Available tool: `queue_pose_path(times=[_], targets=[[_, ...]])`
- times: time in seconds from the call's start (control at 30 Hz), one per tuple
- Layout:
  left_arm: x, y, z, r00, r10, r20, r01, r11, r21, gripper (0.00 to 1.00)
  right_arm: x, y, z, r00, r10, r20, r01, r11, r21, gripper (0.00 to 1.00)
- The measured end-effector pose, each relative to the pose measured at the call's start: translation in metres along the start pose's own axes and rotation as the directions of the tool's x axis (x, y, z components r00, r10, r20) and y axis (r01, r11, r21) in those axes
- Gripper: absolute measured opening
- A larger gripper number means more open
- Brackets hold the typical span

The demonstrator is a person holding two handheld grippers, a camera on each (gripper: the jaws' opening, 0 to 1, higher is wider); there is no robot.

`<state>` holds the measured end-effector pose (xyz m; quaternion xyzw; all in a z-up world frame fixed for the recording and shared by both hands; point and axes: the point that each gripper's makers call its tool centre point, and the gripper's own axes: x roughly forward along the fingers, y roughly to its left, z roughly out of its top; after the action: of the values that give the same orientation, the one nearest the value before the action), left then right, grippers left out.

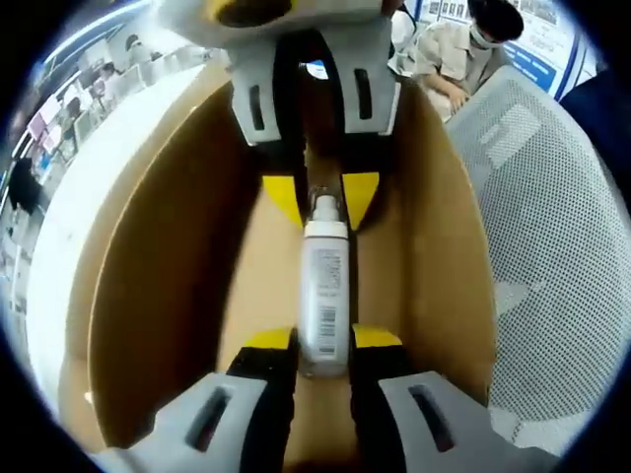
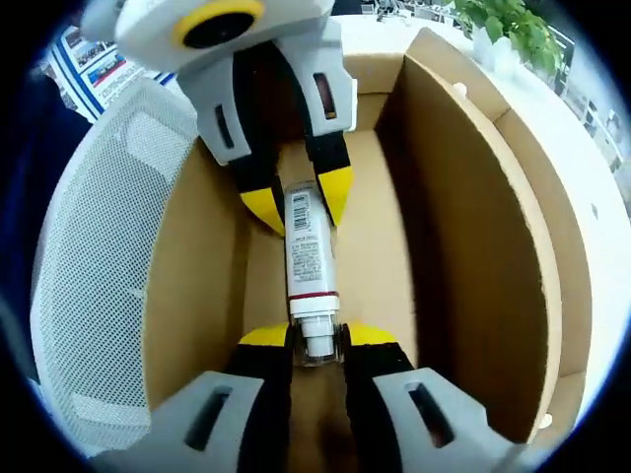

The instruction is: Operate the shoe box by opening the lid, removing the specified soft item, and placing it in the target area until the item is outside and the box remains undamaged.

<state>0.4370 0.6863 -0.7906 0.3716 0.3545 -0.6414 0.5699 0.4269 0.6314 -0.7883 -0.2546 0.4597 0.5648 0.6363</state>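
Fig. Removal step, both grippers inside the open box. Left gripper [image 1: 323, 350] had its yellow-tipped fingers [image 1: 268, 343] pinching the barcode end of a white tube [image 1: 325, 296]; right gripper [image 2: 317, 345] had its fingers [image 2: 264, 340] pinching the tube's [image 2: 312, 251] capped end. Each gripper also appeared in the other's view, entering from the far side: right gripper at top of left gripper view, left gripper at top of right gripper view, w/ fingers either side of the tube end it held.

Tube lay lengthwise btwn the two finger pairs, along the box floor, labelled w/ print and a barcode. Whether it rested on the floor or was lifted just clear: cannot tell.

Outward from the fingers: brown cardboard walls of the shoe box [image 2: 463, 227] rose on both sides; lid not over the opening, so opening step judged done. Beyond one wall, a white mesh chair back [image 1: 552, 227]; beyond the other, a pale counter [image 2: 592, 207], w/ a green plant [image 2: 503, 25] at the far edge. A seated person [image 1: 458, 54] showed in the bkgd.

Step in hand (judged): lifting the item out. Next move calls for raising both grippers together, keeping the tube level and clear of the walls to spare the box, then carrying it to the target area, which could not be identified here.
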Motion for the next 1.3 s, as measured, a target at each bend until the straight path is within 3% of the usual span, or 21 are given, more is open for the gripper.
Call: queue_pose_path(times=[0.13,0.23,0.37,0.57,0.63,0.73,0.77,0.87,0.93,1.0,1.3], targets=[[-0.013,0.003,0.007,0.999,-0.012,0.051,0.013,1.0,-0.021,0.17,-0.015,-0.002,0.011,0.996,-0.019,0.09,0.016,0.999,0.028,0.18],[-0.024,0.003,0.012,0.996,-0.012,0.085,0.015,0.999,-0.036,0.17,-0.035,-0.003,0.025,0.976,-0.022,0.215,0.009,0.998,0.063,0.22],[-0.038,-0.001,0.022,0.99,-0.023,0.136,0.026,0.999,-0.024,0.17,-0.055,0.004,0.029,0.959,-0.01,0.282,-0.002,0.999,0.044,0.24],[-0.068,-0.007,0.052,0.955,-0.066,0.29,0.084,0.995,-0.053,0.17,-0.081,0.028,0.044,0.933,0.054,0.356,-0.052,0.999,-0.014,0.23],[-0.075,-0.009,0.053,0.953,-0.082,0.292,0.097,0.995,-0.037,0.17,-0.093,0.03,0.051,0.918,0.048,0.395,-0.047,0.999,-0.012,0.21],[-0.086,-0.013,0.063,0.928,-0.108,0.356,0.137,0.989,-0.058,0.17,-0.108,0.031,0.058,0.891,0.047,0.452,-0.06,0.998,0.014,0.19],[-0.09,-0.014,0.069,0.913,-0.117,0.391,0.159,0.984,-0.077,0.17,-0.115,0.031,0.06,0.88,0.047,0.473,-0.069,0.997,0.028,0.19],[-0.103,-0.016,0.08,0.883,-0.126,0.451,0.188,0.978,-0.095,0.17,-0.127,0.033,0.064,0.863,0.045,0.503,-0.069,0.997,0.028,0.2],[-0.109,-0.019,0.084,0.869,-0.144,0.474,0.216,0.971,-0.1,0.17,-0.133,0.037,0.066,0.858,0.045,0.512,-0.063,0.998,0.018,0.2],[-0.111,-0.019,0.085,0.867,-0.147,0.475,0.216,0.972,-0.093,0.17,-0.138,0.04,0.07,0.853,0.044,0.52,-0.056,0.998,0.008,0.2],[-0.118,-0.029,0.096,0.835,-0.204,0.511,0.287,0.954,-0.089,0.17,-0.14,0.053,0.08,0.846,0.087,0.527,-0.093,0.996,-0.016,0.2]])
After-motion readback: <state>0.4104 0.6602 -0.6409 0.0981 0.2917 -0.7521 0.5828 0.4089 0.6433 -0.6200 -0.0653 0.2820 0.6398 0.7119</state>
